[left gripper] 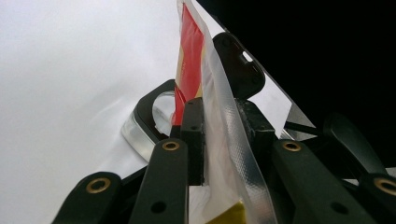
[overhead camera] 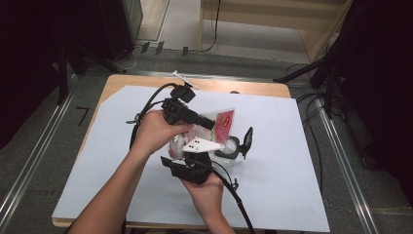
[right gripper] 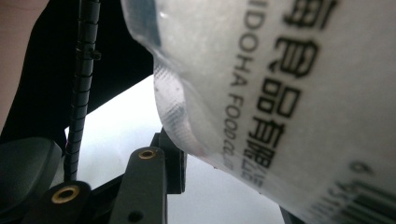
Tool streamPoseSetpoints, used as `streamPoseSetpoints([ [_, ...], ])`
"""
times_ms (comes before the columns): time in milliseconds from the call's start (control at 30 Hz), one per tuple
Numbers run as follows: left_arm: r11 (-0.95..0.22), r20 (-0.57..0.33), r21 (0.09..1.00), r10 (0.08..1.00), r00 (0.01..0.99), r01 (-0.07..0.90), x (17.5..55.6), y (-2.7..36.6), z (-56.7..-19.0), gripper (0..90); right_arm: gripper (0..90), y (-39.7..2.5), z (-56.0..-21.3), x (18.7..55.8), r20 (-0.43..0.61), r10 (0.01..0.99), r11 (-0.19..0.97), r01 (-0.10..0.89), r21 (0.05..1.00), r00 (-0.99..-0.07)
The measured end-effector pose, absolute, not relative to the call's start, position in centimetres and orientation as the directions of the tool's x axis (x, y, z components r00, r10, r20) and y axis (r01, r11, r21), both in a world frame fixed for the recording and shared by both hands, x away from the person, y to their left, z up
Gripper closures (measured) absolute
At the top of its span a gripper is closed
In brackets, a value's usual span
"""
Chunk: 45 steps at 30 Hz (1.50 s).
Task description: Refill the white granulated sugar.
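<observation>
Above the middle of the bench (overhead camera: 272, 190), the left hand-held gripper (left gripper: 219, 126) pinches the sealed edge of a food packet (overhead camera: 221, 122), while the right hand-held gripper (overhead camera: 197, 156) pinches its lower part. The open glass jar (overhead camera: 229, 148) sits just below, at 4 o'clock from the packet. Pulling unevenly could tear the packet wide and spill its contents beside the jar.

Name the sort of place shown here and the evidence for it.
Probably a lab or recording studio: a wooden table under a white sheet, dark stands and cables around it, bare grey floor.
</observation>
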<state>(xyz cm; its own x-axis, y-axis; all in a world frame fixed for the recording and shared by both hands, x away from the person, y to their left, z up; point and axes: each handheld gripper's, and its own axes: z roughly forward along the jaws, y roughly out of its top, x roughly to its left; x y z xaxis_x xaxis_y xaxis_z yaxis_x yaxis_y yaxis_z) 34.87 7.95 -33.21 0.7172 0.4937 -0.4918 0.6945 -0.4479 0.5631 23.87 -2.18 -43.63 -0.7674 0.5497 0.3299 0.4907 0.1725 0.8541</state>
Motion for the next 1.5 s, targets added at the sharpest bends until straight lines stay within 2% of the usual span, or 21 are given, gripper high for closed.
streamPoseSetpoints([
  [133,-0.447,-0.489,0.562,0.499,0.716,0.696,34.79,8.09,-33.26,79.7,63.5,-2.09,-43.58,23.71,0.328,0.548,0.177,0.49,0.854,-0.769],
  [767,-0.438,-0.454,0.598,0.505,0.734,0.671,34.32,8.47,-33.25,78.2,63.6,-1.79,-43.62,23.44,0.298,0.555,0.199,0.472,0.859,-0.777],
  [1500,-0.43,-0.458,0.604,0.502,0.734,0.671,34.39,8.51,-33.27,77.0,63.7,-1.82,-43.56,23.47,0.306,0.55,0.194,0.475,0.858,-0.777],
])
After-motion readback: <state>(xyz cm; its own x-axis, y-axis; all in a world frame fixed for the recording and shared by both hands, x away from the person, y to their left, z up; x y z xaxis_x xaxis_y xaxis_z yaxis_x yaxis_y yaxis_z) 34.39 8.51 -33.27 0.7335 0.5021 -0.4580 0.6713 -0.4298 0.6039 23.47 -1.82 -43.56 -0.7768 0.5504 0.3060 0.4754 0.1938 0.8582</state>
